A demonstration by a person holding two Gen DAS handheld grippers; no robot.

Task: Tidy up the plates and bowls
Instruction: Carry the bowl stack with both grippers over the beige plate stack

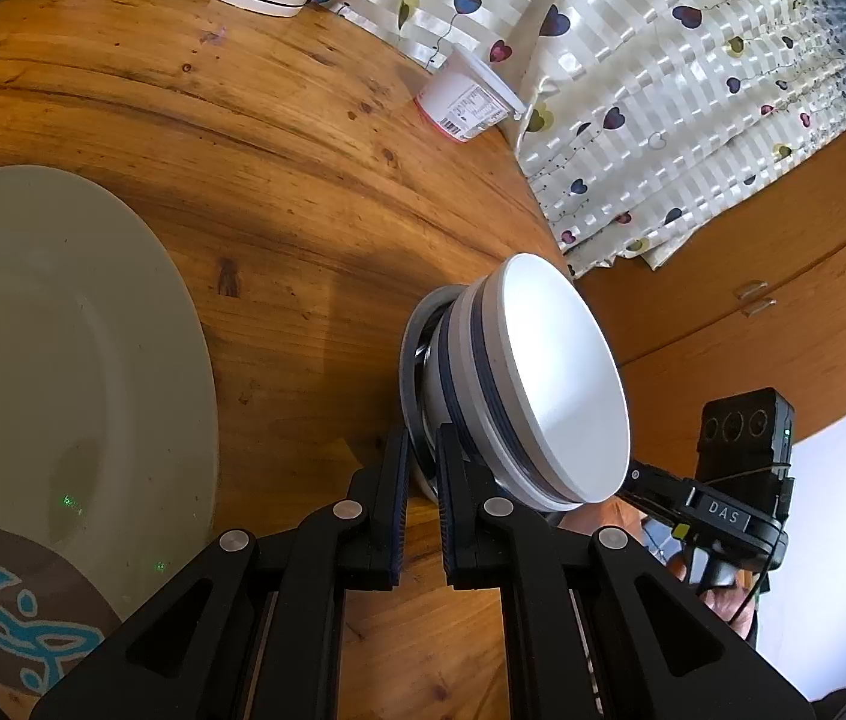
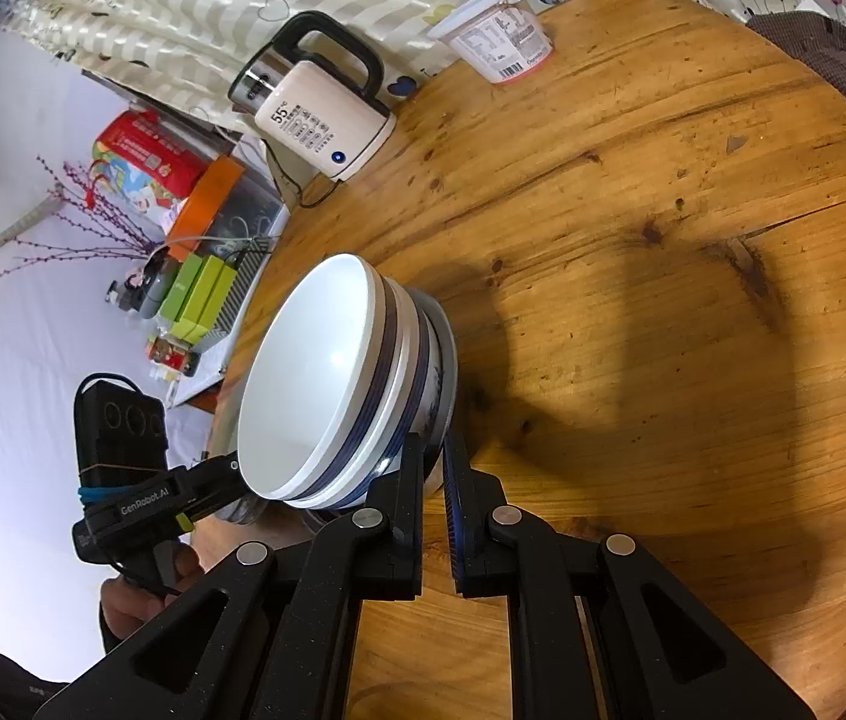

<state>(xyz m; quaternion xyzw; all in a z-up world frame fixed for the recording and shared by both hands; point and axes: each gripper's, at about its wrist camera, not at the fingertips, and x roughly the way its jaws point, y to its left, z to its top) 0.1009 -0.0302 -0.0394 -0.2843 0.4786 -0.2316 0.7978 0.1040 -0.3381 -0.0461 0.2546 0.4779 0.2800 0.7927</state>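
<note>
Bowl stack [image 1: 519,384] on wooden table [image 1: 243,138], rims pinched by left gripper [image 1: 423,450] and right gripper [image 2: 435,456].

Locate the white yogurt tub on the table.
The yogurt tub stands at the wooden table's far edge against the heart-print curtain, right of the kettle.

I count two white ceramic bowls with blue stripes [image 2: 333,384] nested together, one large pale green plate [image 1: 63,360], one white plastic tub [image 1: 465,102], one cream kettle [image 2: 318,120].
</note>
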